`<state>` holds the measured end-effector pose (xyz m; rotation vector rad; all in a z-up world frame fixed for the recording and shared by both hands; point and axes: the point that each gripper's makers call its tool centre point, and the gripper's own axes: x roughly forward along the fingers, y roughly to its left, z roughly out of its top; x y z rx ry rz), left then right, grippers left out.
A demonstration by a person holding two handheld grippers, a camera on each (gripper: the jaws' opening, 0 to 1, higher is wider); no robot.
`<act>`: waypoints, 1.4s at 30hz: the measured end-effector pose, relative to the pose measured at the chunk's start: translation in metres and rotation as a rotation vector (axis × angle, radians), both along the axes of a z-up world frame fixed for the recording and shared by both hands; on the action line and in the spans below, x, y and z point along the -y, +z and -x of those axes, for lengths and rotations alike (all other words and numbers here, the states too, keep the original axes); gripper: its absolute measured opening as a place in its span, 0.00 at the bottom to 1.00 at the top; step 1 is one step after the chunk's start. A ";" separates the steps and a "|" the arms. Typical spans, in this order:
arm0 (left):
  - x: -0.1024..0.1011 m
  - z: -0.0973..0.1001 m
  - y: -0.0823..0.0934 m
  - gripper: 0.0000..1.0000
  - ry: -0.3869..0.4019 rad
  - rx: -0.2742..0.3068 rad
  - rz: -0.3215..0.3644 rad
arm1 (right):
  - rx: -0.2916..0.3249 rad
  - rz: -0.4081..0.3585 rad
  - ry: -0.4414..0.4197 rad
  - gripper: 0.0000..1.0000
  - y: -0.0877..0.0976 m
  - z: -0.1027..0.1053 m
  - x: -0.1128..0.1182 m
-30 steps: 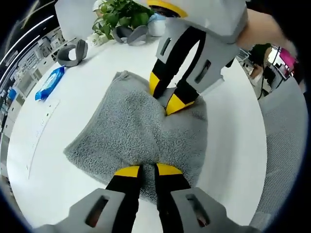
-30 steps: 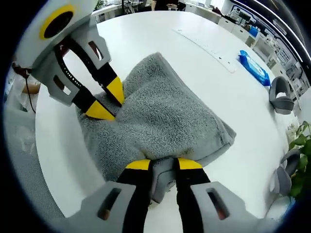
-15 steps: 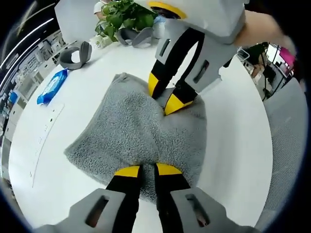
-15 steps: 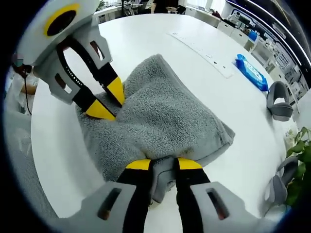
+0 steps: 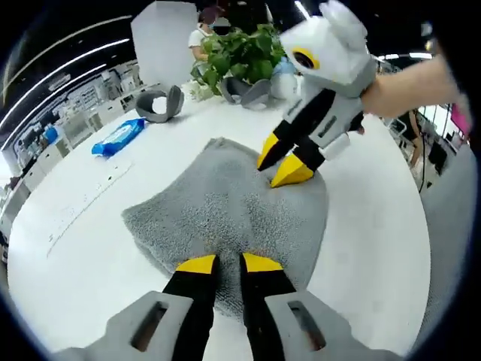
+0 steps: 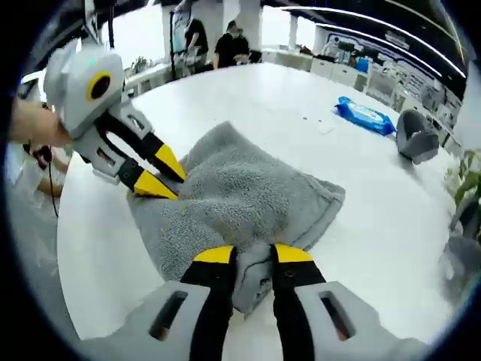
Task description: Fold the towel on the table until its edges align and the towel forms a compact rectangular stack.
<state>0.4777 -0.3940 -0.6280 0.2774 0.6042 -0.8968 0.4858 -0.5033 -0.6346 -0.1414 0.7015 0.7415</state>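
A grey terry towel [image 5: 225, 199] lies bunched in a rough folded square on the white table [image 5: 376, 226]. My left gripper [image 5: 229, 265] is shut on its near edge, with pile showing in the narrow gap between the yellow tips. At the far edge, the right gripper [image 5: 279, 162] reaches in from the upper right and pinches the cloth. In the right gripper view, my right gripper [image 6: 254, 256] is shut on a raised fold of the towel [image 6: 240, 195]. The left gripper [image 6: 161, 174] grips the opposite edge at the left.
A blue wipes pack [image 5: 120, 135] [image 6: 362, 114] and a long white strip [image 5: 83, 207] lie beyond the towel. Grey curved headsets [image 5: 161, 104] and a leafy plant [image 5: 240, 49] stand at the table's far side. People [image 6: 225, 45] stand behind the table.
Both views have tilted up and show more of the room. In each view the other gripper looks smaller and farther off. Both grips on the towel hold.
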 end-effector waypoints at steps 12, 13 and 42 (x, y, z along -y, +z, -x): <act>-0.062 0.059 0.056 0.45 0.225 -0.001 0.314 | 0.041 -0.181 -0.046 0.46 0.033 0.102 0.028; -0.066 0.067 0.063 0.49 0.242 0.021 0.335 | 0.048 -0.189 -0.045 0.46 0.038 0.107 0.028; -0.141 0.216 0.159 0.87 0.546 0.352 0.350 | 0.321 -0.112 -0.124 0.86 0.124 0.246 0.051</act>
